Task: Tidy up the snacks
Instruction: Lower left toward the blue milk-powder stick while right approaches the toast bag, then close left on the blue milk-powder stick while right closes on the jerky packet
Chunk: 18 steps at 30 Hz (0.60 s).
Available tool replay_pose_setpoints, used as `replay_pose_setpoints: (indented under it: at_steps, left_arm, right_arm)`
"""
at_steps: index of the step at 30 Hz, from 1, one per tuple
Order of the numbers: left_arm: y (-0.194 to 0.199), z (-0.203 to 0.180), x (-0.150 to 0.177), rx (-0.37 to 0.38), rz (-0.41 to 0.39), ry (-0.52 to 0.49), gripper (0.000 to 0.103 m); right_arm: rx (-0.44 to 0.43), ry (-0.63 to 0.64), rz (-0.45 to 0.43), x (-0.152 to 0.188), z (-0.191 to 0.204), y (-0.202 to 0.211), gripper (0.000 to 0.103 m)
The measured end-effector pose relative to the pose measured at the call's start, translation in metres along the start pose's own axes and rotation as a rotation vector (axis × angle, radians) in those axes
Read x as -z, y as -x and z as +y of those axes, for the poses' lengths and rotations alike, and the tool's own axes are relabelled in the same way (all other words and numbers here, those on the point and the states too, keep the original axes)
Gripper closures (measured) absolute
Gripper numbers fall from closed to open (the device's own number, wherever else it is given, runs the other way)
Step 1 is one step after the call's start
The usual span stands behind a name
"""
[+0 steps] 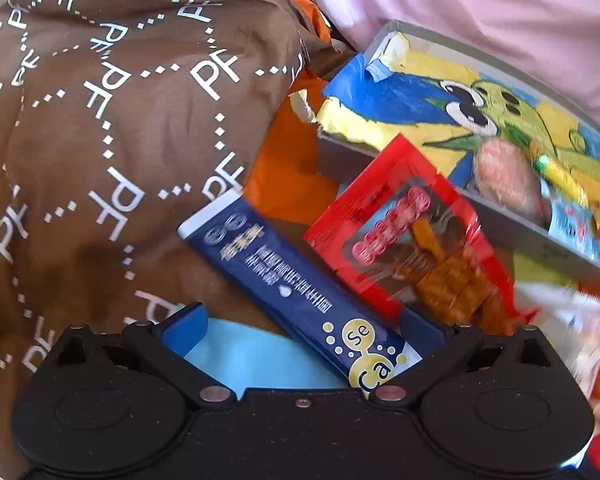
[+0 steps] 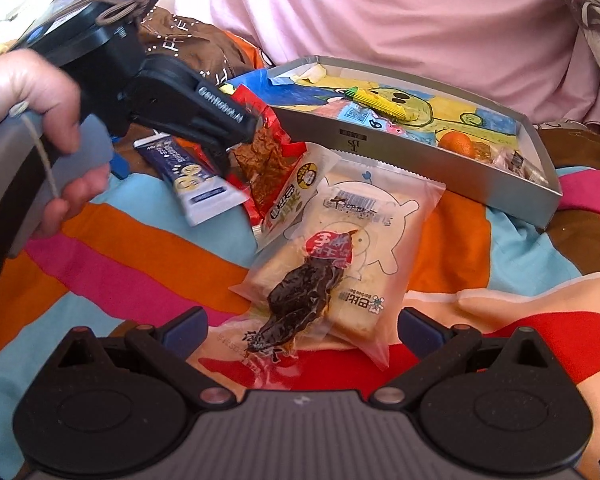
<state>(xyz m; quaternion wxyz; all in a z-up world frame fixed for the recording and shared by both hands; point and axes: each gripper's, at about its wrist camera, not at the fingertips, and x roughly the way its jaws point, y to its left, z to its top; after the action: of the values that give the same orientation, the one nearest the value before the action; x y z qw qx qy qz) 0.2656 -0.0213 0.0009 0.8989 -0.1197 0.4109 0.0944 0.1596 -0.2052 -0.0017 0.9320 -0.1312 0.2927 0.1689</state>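
My left gripper (image 1: 304,328) (image 2: 238,148) is open, its blue pads (image 1: 184,328) wide apart. A dark blue stick packet (image 1: 296,292) (image 2: 188,176) and a red packet of brown snack pieces (image 1: 412,240) (image 2: 264,148) lie between its fingers. My right gripper (image 2: 304,328) is also open, low over a clear packet of dark dried meat (image 2: 300,300). That packet rests on a frosted bread packet (image 2: 372,232). A white and red packet (image 2: 296,196) lies beside them. The grey tray (image 1: 500,216) (image 2: 420,136) behind holds a yellow corn candy (image 2: 376,102), an orange (image 2: 456,144) and small sweets.
Everything lies on a striped, colourful sheet (image 2: 140,264). A brown cloth printed with PF letters (image 1: 100,120) bulges at the left. A person in a pink top (image 2: 380,8) sits behind the tray. A hand (image 2: 32,92) holds the left gripper's handle.
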Motion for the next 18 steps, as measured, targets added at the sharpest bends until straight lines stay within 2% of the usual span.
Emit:
replay_pose_setpoints:
  at_steps: [4,6,8,12,18]
  left_arm:
    - [0.003,0.018,0.009,-0.015,0.028,-0.026,0.002]
    - [0.006,0.032,0.015,-0.004,0.055,-0.028,0.006]
    - [0.009,0.041,0.022,0.006,0.072,-0.071,0.011]
    - [0.015,0.048,0.03,0.031,0.066,-0.171,0.012]
    - [0.001,0.042,0.02,-0.004,0.071,-0.121,0.009]
  right_arm:
    - [0.001,0.006,-0.001,0.0,0.001,0.0,0.0]
    - [0.003,0.01,-0.001,0.0,0.001,0.001,0.0]
    - [0.006,0.012,-0.002,0.001,0.002,0.001,0.0]
    - [0.016,0.026,-0.002,0.001,0.005,0.002,0.0]
    - [0.012,0.053,0.012,0.003,0.011,-0.002,0.0]
